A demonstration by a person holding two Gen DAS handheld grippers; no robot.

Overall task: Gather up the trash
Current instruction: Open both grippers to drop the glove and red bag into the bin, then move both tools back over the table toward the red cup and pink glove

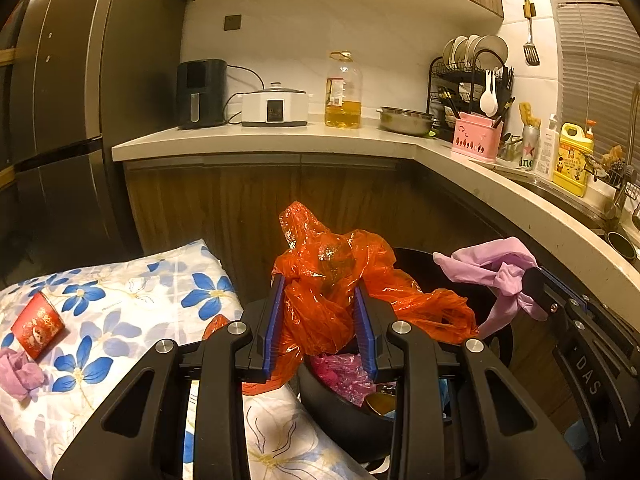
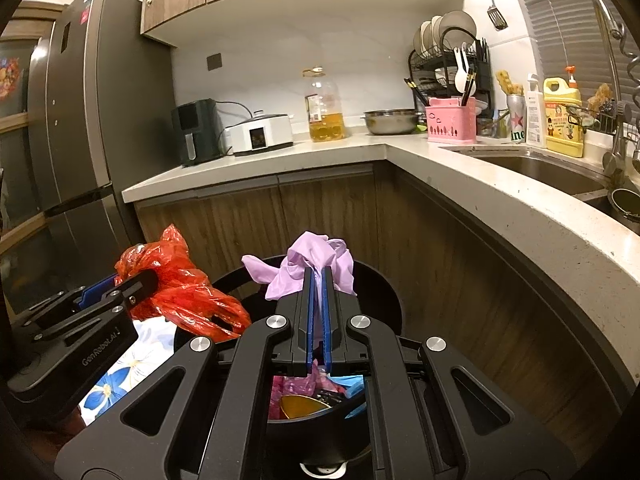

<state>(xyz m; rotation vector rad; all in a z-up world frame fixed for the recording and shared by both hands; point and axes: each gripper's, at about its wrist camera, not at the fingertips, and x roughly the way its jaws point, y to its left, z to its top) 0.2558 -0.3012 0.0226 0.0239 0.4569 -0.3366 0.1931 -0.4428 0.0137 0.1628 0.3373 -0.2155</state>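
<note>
My left gripper (image 1: 320, 284) is shut on a crumpled orange plastic bag (image 1: 332, 276) and holds it over the rim of a black trash bin (image 1: 340, 412). My right gripper (image 2: 319, 274) is shut on a purple glove (image 2: 312, 264) and holds it above the same bin (image 2: 384, 292). The right gripper also shows in the left wrist view (image 1: 532, 280) with the glove (image 1: 488, 264). The left gripper with the orange bag (image 2: 180, 288) shows at the left of the right wrist view. Pink wrappers and other trash lie in the bin. A red paper cup (image 1: 38, 326) and another purple glove (image 1: 20, 372) lie on the floral cloth (image 1: 132, 304).
A curved kitchen counter (image 2: 500, 196) wraps behind and to the right, with an air fryer (image 1: 200, 94), cooker (image 1: 276, 106), oil bottle (image 1: 343, 92), steel bowl (image 1: 406, 120), dish rack (image 1: 468, 80) and sink (image 2: 540, 168). A fridge (image 1: 60, 120) stands at the left.
</note>
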